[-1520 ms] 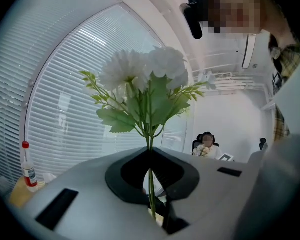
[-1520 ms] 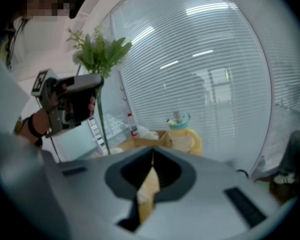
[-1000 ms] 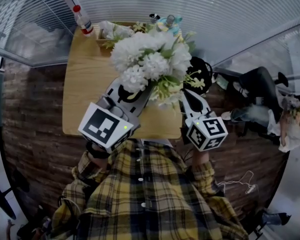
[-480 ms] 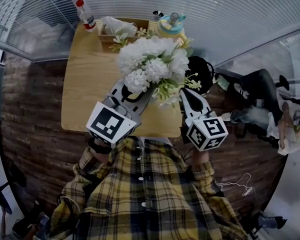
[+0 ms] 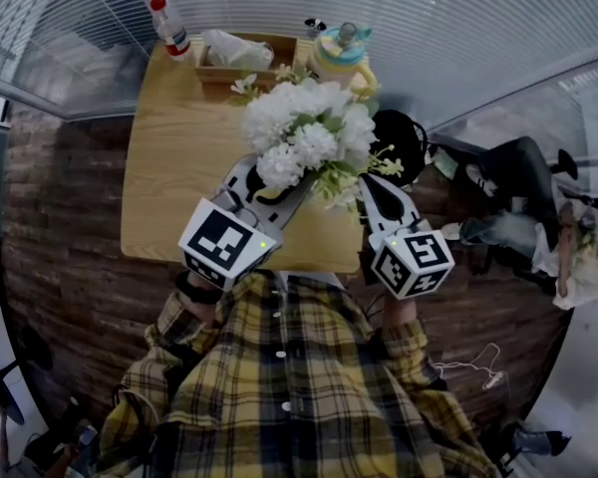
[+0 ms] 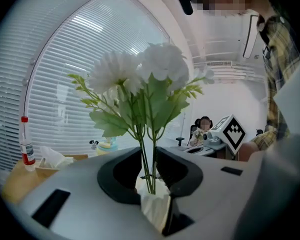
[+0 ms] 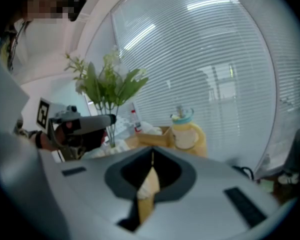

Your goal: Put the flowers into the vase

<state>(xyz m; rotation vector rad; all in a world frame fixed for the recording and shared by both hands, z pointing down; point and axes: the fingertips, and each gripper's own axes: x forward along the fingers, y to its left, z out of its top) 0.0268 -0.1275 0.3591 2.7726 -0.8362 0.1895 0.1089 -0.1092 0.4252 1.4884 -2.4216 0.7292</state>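
The left tool (image 6: 149,164), jaws just easing apart, brackets thin green stems (image 6: 153,149) of fluffy white flowers (image 6: 155,64) (right tool (image 7: 151,159) pinched shut).

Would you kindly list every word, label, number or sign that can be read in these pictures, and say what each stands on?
No readable words or numbers anywhere.
Left marker cube and right marker cube: black-and-white square patterns only, no letters.
Red-capped bottle: its label is too small and blurred to read.
Yellow jug: no print visible.
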